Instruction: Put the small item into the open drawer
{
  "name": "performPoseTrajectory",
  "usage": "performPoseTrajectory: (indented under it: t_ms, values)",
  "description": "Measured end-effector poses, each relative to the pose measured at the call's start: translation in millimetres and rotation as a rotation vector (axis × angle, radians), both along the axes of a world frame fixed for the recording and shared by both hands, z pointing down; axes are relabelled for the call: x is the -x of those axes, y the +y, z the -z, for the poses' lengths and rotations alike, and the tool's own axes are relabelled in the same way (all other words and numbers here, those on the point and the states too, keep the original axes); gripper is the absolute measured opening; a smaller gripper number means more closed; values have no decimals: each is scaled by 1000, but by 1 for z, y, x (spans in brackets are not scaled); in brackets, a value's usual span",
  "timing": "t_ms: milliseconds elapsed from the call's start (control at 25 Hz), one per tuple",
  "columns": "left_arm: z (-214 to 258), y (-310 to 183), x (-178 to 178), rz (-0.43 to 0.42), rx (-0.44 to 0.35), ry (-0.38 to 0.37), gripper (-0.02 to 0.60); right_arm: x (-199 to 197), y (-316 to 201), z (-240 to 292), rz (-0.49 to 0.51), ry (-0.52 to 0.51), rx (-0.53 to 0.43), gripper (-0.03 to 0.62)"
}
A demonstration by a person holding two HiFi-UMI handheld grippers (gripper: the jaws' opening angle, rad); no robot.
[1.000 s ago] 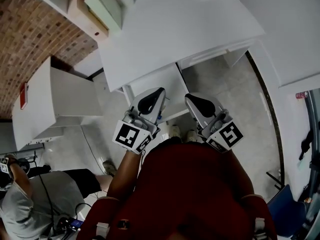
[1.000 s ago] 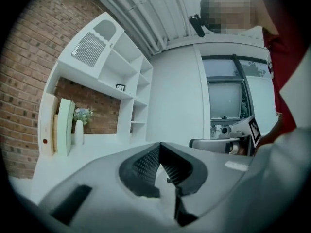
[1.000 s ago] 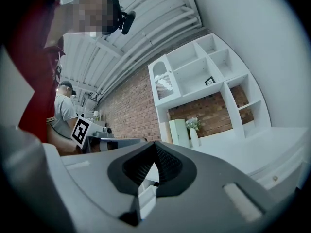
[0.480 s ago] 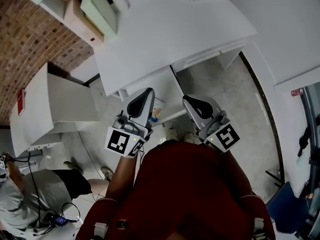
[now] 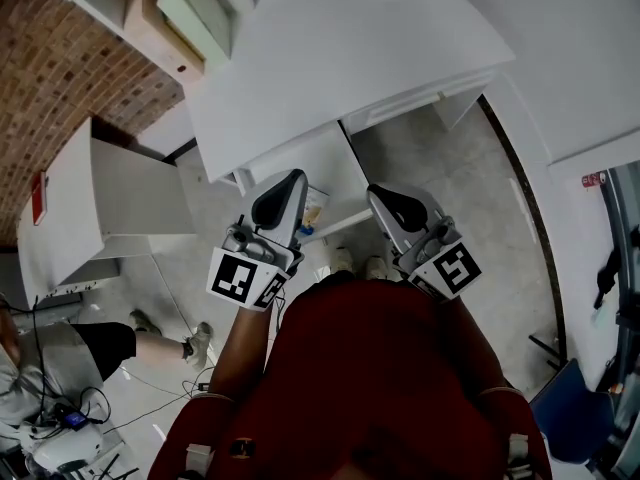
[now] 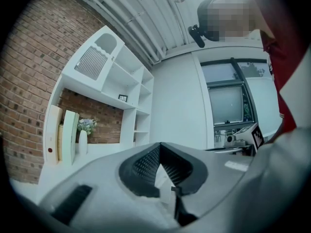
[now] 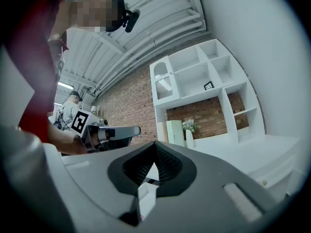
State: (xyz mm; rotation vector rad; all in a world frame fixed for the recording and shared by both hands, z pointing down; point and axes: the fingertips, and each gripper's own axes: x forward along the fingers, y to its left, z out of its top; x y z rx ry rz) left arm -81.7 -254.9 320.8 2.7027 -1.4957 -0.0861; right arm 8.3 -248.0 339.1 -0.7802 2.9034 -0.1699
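Brick wall (image 5: 62, 68), white shelving (image 7: 192, 100)

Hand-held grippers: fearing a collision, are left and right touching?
Apart. The head view shows a clear gap between the left hand-held gripper and the right hand-held gripper.

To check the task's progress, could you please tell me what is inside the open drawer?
A small colourful item shows in the open drawer; the left gripper covers the drawer's left part.
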Motion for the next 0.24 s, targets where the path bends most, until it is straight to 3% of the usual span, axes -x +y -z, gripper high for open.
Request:
performPoseTrajectory:
  t_ms: [240]
  values:
    - [0, 0, 2, 0, 9, -4, 6, 2, -1, -1, 5, 0, 1, 11]
